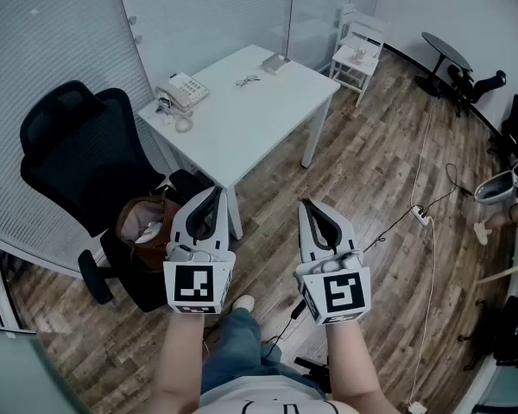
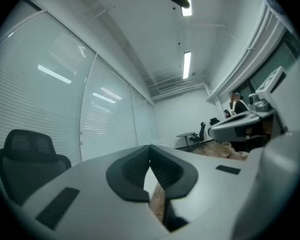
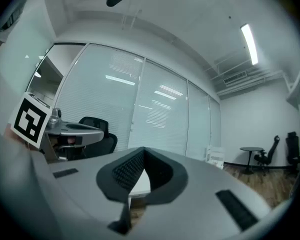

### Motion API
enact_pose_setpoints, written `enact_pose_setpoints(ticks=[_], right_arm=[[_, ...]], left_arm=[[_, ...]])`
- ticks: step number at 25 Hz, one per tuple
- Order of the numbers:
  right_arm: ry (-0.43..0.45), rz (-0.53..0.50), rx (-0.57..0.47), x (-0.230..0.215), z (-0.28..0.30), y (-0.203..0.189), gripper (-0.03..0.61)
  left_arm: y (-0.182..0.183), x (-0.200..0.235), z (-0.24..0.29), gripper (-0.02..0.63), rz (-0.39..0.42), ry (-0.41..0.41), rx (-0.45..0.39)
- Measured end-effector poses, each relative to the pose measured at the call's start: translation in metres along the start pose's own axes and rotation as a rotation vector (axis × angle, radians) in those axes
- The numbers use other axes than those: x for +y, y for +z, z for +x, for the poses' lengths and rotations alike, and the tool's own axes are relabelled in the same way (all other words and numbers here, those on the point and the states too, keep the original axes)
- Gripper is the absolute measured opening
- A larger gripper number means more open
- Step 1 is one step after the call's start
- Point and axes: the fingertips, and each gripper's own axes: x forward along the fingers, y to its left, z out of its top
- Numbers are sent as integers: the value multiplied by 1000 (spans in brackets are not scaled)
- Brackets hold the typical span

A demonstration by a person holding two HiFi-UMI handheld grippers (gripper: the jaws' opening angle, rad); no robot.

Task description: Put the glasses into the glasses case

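Observation:
In the head view a white table [image 1: 242,123] stands ahead. On its far part lie the dark-framed glasses [image 1: 246,79] and, just beyond them, a pale glasses case [image 1: 276,64]. My left gripper [image 1: 214,193] and right gripper [image 1: 306,203] are held level side by side over the wooden floor, well short of the table. Both are shut with nothing between the jaws. The left gripper view shows its dark pads [image 2: 162,171] meeting at the tip of the gripper [image 2: 150,149]. In the right gripper view the pads [image 3: 125,171] likewise meet at the tip of the gripper [image 3: 142,150].
A white telephone [image 1: 183,89] sits on the table's left corner. A black office chair [image 1: 78,149] and a brown bag [image 1: 145,222] stand at the left. A small white chair [image 1: 360,54], a round black table [image 1: 445,48] and floor cables [image 1: 425,216] are to the right.

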Motion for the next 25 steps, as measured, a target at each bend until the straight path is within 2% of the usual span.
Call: enact_pose_setpoints(ticks=[5,12,17,25], right_arm=[[-22,3,30,24,8,0,11],[-54,-45,67,43,70,4,11],[-110,-76,70,34,113,9,11],[-178,-85,97,10,147,-3,11]], left_arm=[[-5,19,-11,17,29,-36,12],[-16,67,28,17,7,-93,-20],[-26,95,68,17,-48,-138,-47],[-43,108,115,17,-62,-189,-66]])
